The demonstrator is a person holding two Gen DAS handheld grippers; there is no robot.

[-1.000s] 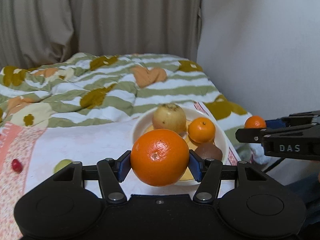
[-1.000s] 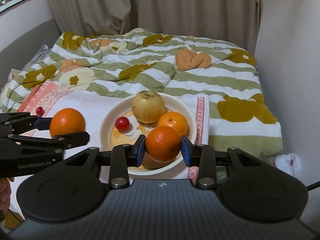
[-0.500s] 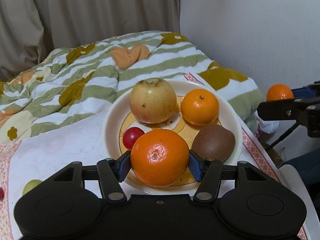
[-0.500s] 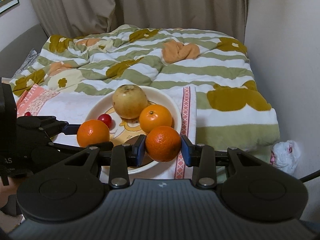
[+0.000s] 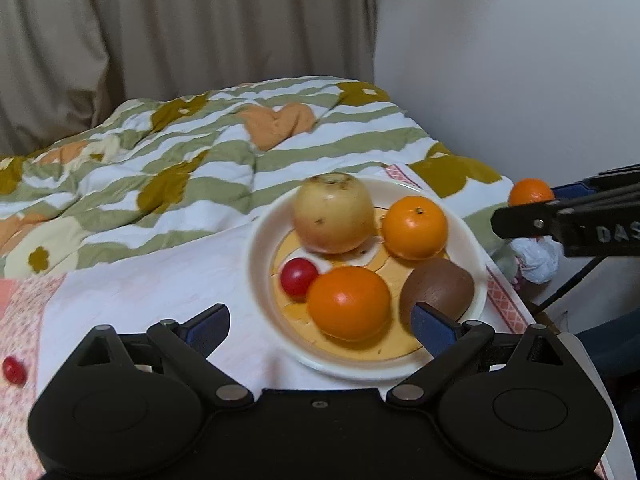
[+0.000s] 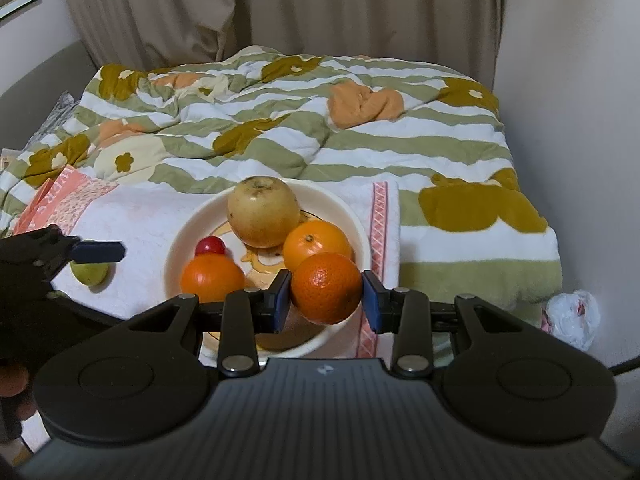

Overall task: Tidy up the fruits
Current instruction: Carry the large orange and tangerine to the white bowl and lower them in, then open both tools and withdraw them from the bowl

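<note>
Left gripper (image 5: 320, 326) stands wide open and holds nothing; its blue pads are spread to either side of the near part of the plate (image 5: 260, 256). A large orange (image 5: 349, 297) sits on the plate just ahead of and between those pads, touching neither that can be seen. Also on the plate: a yellowish apple (image 5: 333, 211) at the far side, a smaller mandarin (image 5: 414, 227) to its right, a kiwi (image 5: 438, 289) at near right, and a cherry tomato (image 5: 298, 274) at near left. Right gripper (image 6: 325, 298) is closed on a dark orange (image 6: 326, 286), both pads pressed against its flanks. This fruit hangs above the near right rim of the plate (no contact with the plate is visible). Judgement: the coming move is the placing of this held fruit, and the free room lies forward and to the left of it, between the mandarin and the large orange; the kiwi is hidden in the right view, so clearance on that side cannot be confirmed. Off the plate, on the white cloth (image 6: 136, 220), lie a green fruit (image 6: 90, 272) beside the left gripper's finger and a second red tomato (image 5: 14, 370), both nearer the left gripper.
</note>
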